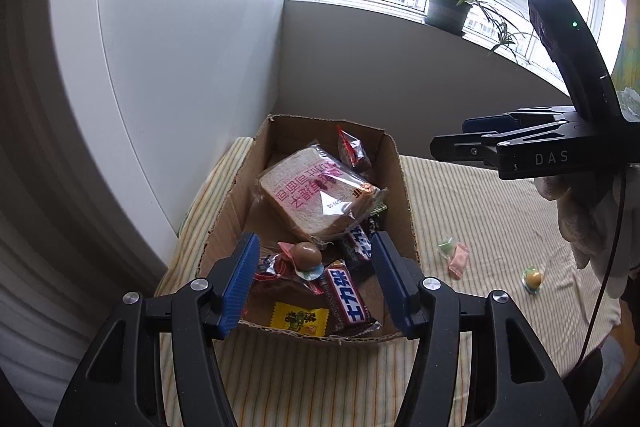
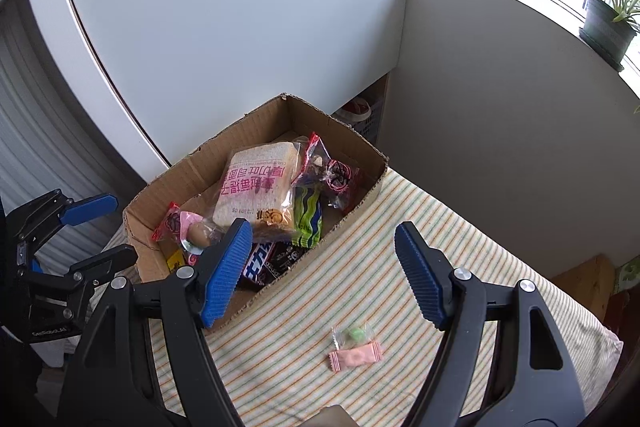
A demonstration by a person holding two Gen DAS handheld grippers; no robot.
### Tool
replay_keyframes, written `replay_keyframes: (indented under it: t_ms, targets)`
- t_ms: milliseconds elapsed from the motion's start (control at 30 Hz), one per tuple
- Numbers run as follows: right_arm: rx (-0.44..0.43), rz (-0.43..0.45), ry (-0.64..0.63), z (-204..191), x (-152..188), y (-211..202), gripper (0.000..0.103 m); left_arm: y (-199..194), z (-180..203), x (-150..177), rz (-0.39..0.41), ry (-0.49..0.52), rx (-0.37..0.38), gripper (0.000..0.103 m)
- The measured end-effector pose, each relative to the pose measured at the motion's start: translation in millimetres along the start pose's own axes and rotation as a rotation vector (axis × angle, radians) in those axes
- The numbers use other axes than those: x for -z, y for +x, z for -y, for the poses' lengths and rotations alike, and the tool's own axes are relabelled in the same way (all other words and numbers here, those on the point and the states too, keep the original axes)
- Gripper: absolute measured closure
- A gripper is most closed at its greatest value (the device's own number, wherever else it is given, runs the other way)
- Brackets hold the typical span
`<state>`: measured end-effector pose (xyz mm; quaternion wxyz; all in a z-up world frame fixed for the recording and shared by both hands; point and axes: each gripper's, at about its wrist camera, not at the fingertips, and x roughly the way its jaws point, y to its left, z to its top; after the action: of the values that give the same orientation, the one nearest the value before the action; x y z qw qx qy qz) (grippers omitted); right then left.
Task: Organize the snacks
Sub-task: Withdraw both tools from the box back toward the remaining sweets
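A cardboard box on the striped cloth holds a wrapped bread slice, Snickers bars, a brown egg-shaped sweet and other packets. My left gripper is open and empty above the box's near end. My right gripper is open and empty above the cloth beside the box; it shows in the left wrist view. A green candy, a pink candy and a yellow-green sweet lie loose on the cloth.
A white cabinet stands right behind the box. A grey wall and a windowsill with a potted plant lie beyond. The striped cloth stretches right of the box. A wooden piece stands past the cloth's far right edge.
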<state>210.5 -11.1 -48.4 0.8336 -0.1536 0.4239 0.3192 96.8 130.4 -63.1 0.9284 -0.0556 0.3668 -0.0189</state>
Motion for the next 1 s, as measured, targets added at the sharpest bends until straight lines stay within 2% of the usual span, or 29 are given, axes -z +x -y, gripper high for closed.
replay_keyframes:
  t_ms: [233,500,700,800,1000]
  targets:
    - [0.013,-0.003,0.036,23,52,-37,0.026,-16,34,11,0.001,0.036,0.048,0.046]
    - [0.037,-0.062,0.117,61,125,-57,0.026,-21,83,38,-0.037,0.079,0.134,0.046]
    - [0.060,-0.132,0.168,89,176,-55,0.026,-15,115,68,-0.113,0.109,0.203,0.046]
    - [0.022,-0.167,0.224,101,200,-52,0.026,-12,133,85,-0.160,0.126,0.241,0.046]
    - [-0.047,-0.206,0.263,97,235,-44,0.026,-1,162,112,-0.252,0.170,0.306,0.046]
